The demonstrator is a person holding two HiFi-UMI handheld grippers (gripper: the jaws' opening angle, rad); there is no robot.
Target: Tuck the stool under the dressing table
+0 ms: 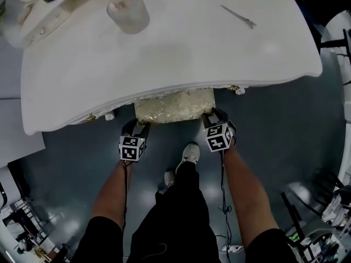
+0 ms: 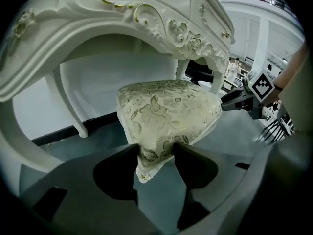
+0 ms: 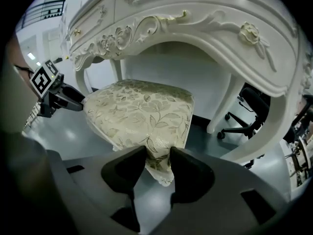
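1. Your left gripper (image 1: 136, 126) is clamped on the stool (image 1: 175, 106), at the 8 o'clock corner of the padded seat as the head view shows it. In the left gripper view, the two dark jaws of that gripper (image 2: 155, 160) pinch the leaf-patterned corner of the stool (image 2: 168, 109) between them.
2. Your right gripper (image 1: 213, 116) grips the seat's 4 o'clock corner. In the right gripper view, its jaws (image 3: 158, 163) press on the hanging corner fabric of the stool (image 3: 142, 111) from both sides.
3. Each gripper shows in the other's camera: the right gripper (image 2: 244, 99) sits at 3 o'clock of the seat in the left gripper view, and the left gripper (image 3: 58, 94) at 9 o'clock in the right gripper view.
4. The stool stands in the knee opening of the dressing table (image 1: 164, 59), at 12 o'clock from your shoe (image 1: 190, 153). From above, only the near strip of the seat shows past the table's front edge (the rest is hidden beneath the top).
5. From the gripper views, the carved apron of the dressing table (image 2: 146, 13) arches over the seat, and the same arch (image 3: 195, 13) shows from the other side.
6. On the tabletop, a glass jar (image 1: 128, 11) stands at 11 o'clock and a slim metal tool (image 1: 238, 16) lies at 1 o'clock, well apart.
7. An office chair (image 3: 247, 106) stands beyond the table at 3 o'clock in the right gripper view.
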